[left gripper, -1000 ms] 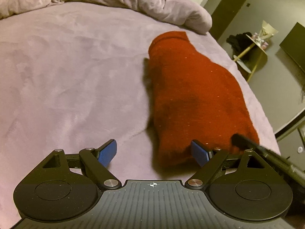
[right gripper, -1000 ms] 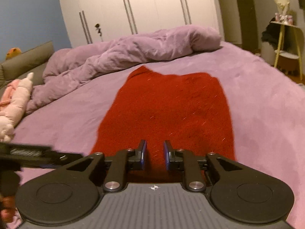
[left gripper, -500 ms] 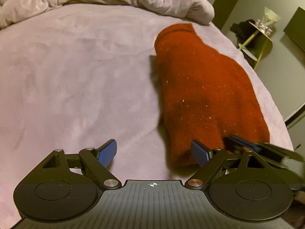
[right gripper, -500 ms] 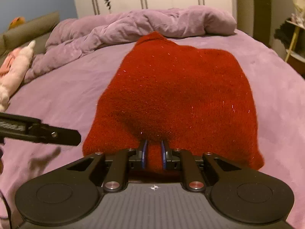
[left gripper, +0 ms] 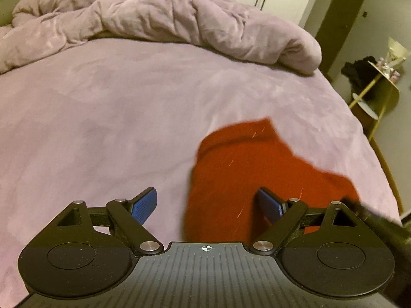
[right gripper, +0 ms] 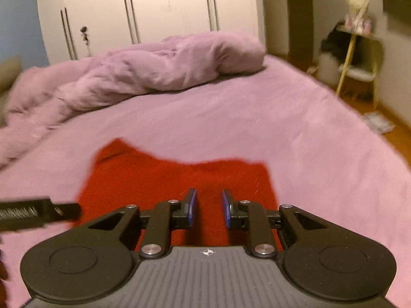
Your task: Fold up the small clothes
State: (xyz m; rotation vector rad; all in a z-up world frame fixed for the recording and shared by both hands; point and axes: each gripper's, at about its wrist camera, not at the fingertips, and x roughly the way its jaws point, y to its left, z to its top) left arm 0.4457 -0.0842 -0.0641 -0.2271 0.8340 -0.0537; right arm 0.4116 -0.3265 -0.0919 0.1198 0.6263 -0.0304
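Bed fills both views, covered in a mauve plush sheet, with a crumpled duvet heaped along the far side. White wardrobe stands behind it, and a yellow side table sits far right, off the bed. Red knit garment lies on the near part of the bed toward its right edge, already doubled over by the look of it, with an uneven far edge and a peak at far left; motion blur hides the finer creases. Judgement: soft, light, thick fuzzy knit, so it drapes and sags, is not slippery and not fragile, and will likely cling to the plush sheet, so lift it rather than drag it. Best hold is a pinch through all layers at a near corner or along the near hem, one corner per tool. Left gripper has jaws spread wide and empty; the garment's left edge sits between them, right pad over the red, left pad over bare sheet. Right gripper has jaws parted by a narrow gap with nothing pinched, and hovers over the garment's near middle, red visible through the gap. Left tool's finger pokes into the right view at near left.
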